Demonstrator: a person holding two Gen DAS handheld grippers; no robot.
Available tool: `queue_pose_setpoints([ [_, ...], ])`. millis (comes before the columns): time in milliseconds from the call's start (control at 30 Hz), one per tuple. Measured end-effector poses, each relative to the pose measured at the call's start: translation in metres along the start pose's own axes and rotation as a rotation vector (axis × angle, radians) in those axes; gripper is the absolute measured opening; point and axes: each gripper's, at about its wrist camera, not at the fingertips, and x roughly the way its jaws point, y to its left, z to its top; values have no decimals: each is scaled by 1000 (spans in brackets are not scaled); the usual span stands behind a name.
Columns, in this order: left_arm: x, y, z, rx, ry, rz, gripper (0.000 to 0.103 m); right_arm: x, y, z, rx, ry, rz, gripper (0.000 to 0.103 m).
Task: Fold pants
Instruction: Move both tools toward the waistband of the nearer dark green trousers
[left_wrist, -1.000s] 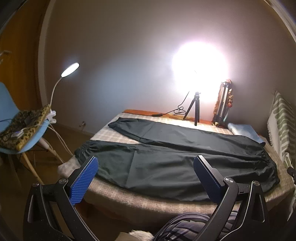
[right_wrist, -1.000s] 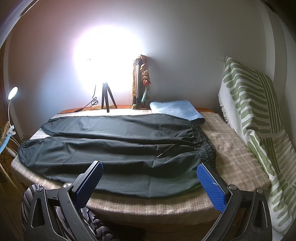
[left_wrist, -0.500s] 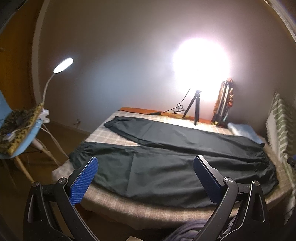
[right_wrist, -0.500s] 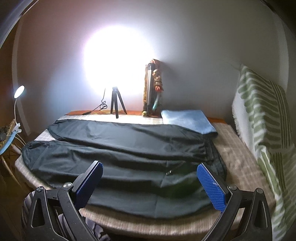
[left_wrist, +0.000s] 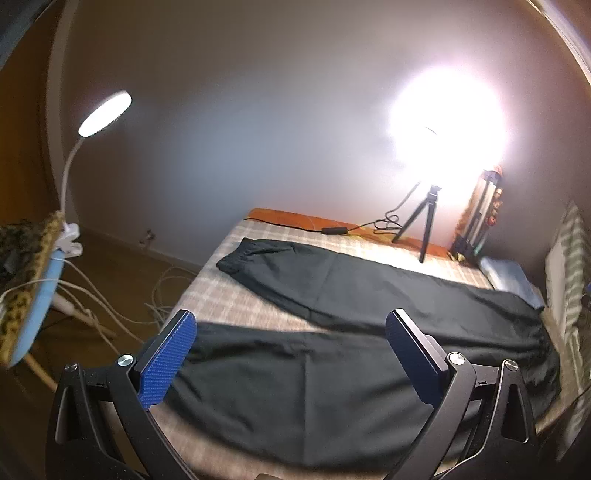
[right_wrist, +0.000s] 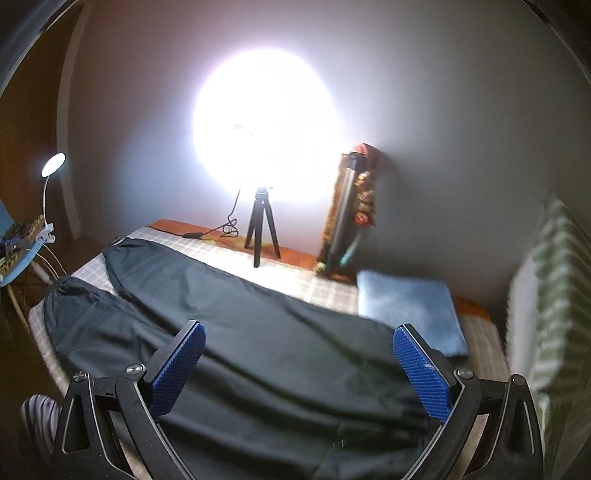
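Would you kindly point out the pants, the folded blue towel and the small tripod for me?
pants (right_wrist: 280, 354): right wrist view, middle of the far leg.
folded blue towel (right_wrist: 406, 310): right wrist view, centre of its top.
small tripod (right_wrist: 263, 229): right wrist view, where the legs join.

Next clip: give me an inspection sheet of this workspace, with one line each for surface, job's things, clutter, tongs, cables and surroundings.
Surface: bed with a beige checked cover, orange edge along the wall.
Job's things: black long pants spread flat, both legs apart, not folded.
Clutter: folded light-blue towel beside the pants; small black tripod with a bright lamp; tall metallic cylinder at the wall.
Tongs: left tongs open, empty, above the near leg; right tongs open, empty.
Cables: black lamp cable on the bed; white cords on the floor.
Surroundings: white gooseneck clip lamp, blue chair, green striped cloth.
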Motion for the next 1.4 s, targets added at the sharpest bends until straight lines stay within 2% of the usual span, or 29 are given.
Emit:
queue_pose_setpoints([
  [133,44,10,25,6,44,20,100,49,-5,27,2,17,102,103],
  [300,105,14,49,-4,121,12,100,128,0,48,-32,115,186,103],
  [433,160,9,61,-12,204,2,100,192,9,51,-71,209,233,98],
  [567,205,-3,65,-13,273,-15,96,255,18,42,-97,307,275,88],
  [733,260,-16,64,-30,339,-21,94,315,27,29,-161,382,308,85],
  [900,299,-23,60,-16,388,-13,91,351,19,16,-157,430,363,85],
  [1067,323,-19,51,-33,421,3,90,370,11,7,-127,499,421,86],
  [1200,333,-14,46,-59,431,21,90,372,19,-6,-193,537,418,86],
  [1267,337,-10,45,-86,439,19,90,367,29,-11,-248,515,396,86],
  [1333,341,-7,45,-121,453,10,90,359,33,-12,-251,494,398,76],
  [1367,343,-5,45,-137,456,8,91,356,35,-11,-244,487,404,58],
  [1400,344,-3,46,-158,461,4,91,352,35,-9,-228,484,406,28],
])
